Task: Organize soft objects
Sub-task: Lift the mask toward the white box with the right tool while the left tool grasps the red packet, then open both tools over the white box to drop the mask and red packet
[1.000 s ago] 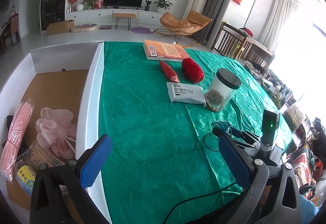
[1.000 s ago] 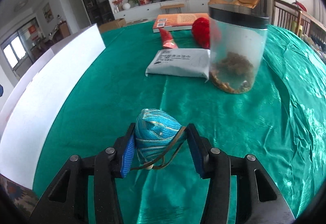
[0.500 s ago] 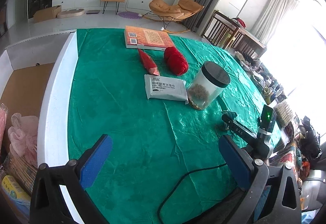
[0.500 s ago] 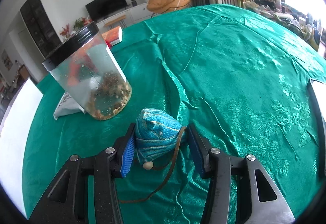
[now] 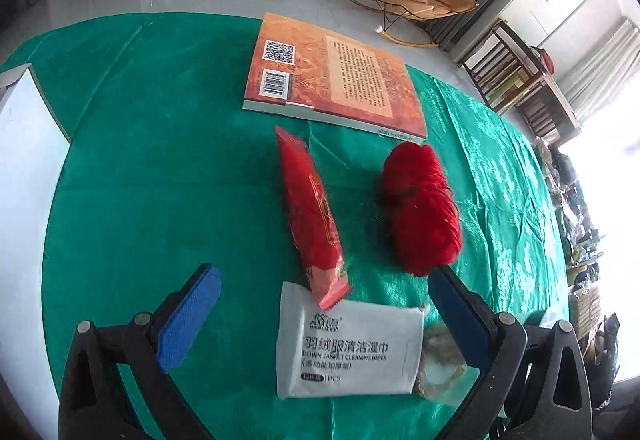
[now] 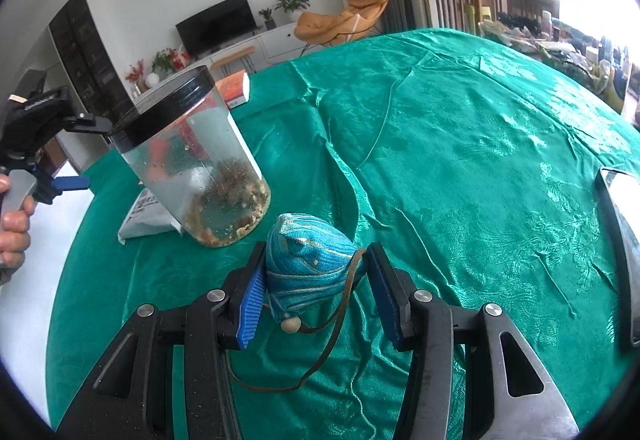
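R tool [image 6: 316, 294] clamped on teal striped fabric pouch [image 6: 310, 260], near clear plastic jar [image 6: 192, 159]. L tool [image 5: 324, 304] apart, above white wipes packet [image 5: 348, 348] beside jar.

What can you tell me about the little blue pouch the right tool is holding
The blue pouch is a small, rounded-cone bag of woven, striped turquoise fabric with glints of gold thread. The right tool pinches it between its blue pads, just above the green tablecloth. A thin brown cord with a pale bead hangs from it, looping onto the cloth. The clear jar stands just behind it.
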Motion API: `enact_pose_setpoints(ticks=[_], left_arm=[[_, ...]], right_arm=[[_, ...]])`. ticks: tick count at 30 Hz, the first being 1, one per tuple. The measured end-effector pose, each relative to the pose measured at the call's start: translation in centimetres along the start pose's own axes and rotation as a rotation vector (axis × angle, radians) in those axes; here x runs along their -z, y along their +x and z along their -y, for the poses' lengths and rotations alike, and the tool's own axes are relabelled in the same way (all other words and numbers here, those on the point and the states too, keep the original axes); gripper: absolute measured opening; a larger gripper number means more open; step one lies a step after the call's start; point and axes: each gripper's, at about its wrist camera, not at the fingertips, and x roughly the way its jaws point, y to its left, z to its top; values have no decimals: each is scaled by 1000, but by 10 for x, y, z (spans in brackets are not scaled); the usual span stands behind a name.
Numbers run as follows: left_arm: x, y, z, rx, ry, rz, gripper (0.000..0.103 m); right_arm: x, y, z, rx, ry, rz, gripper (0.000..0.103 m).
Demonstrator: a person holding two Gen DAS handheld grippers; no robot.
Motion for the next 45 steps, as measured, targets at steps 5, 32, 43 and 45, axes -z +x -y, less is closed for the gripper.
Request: enact_pose_setpoints(ticks=[5,32,43,45], left_arm=[[-9,45,6,-94,37,-34,101],[171,-308,-246,-186,38,210,23],[223,-315,-319,-444,-82,271,94],[222,-311,-310,-405,-80,277,94]], right_arm=[[-3,-4,10,-6,46,25,51],[-35,-112,-213,-462,-286,44,52],[44,-92,-405,-801,-465,-306,74],[46,-86,-381,-740,-450,-269,74]])
